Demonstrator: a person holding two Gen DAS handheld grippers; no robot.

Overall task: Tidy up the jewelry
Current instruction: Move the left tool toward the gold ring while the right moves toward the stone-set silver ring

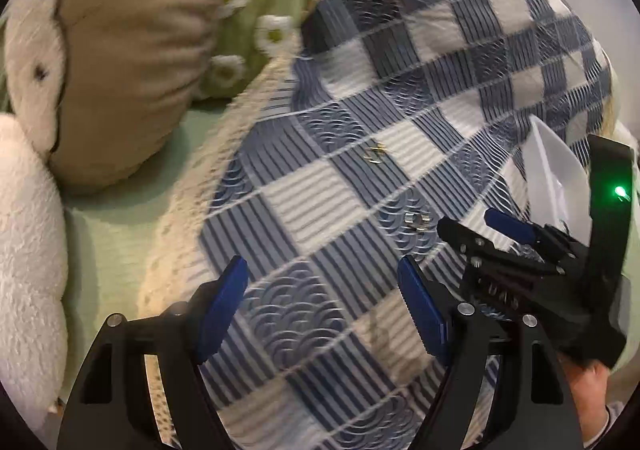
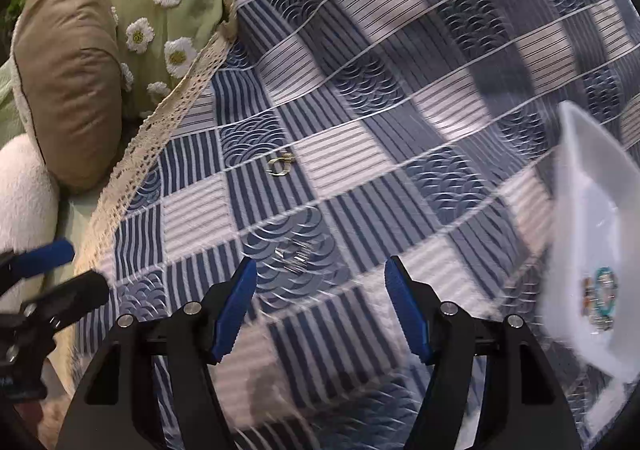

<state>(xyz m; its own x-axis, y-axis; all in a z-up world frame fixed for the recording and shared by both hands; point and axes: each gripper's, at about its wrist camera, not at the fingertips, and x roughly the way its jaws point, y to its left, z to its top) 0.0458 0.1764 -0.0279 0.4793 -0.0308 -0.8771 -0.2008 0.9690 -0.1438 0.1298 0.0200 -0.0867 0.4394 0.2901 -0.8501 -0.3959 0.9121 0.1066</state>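
Left tool (image 1: 322, 308): jaws spread wide, nothing between the blue pads (image 1: 224, 306), touching nothing. It hangs over the checked blue-and-white bedspread (image 1: 304, 209), pointed steeply down at it.

Right tool (image 2: 320, 310): jaws likewise spread, empty, pads clear of the cloth. In the left wrist view it shows at the right, beside the left tool, with a green light on its body. A bit of the person's hand (image 1: 588, 382) shows below it.

Gold-coloured jewelry piece (image 1: 375, 153): a small ring-like item, details too small to tell, lying on the bedspread towards the lace-trimmed edge (image 2: 160, 137), well ahead of both tools.

Silver-coloured jewelry piece (image 1: 417, 221): small and blurred, lying on a wave-patterned blue square just ahead of the right tool, between its pads' line of sight in the right wrist view (image 2: 294, 254). Not touched by either tool.

White dish (image 2: 592, 209): on the bedspread at the right side, near the right tool. It holds a beaded piece (image 2: 600, 298) with teal, orange and silvery beads, lying near the dish's near end.

Bedding beside the lace edge: green cushion with white daisies (image 2: 168, 9), a tan cushion (image 2: 68, 81), and a white fluffy item (image 1: 28, 250) at the left; pale green sheet (image 1: 108, 230) beneath them.
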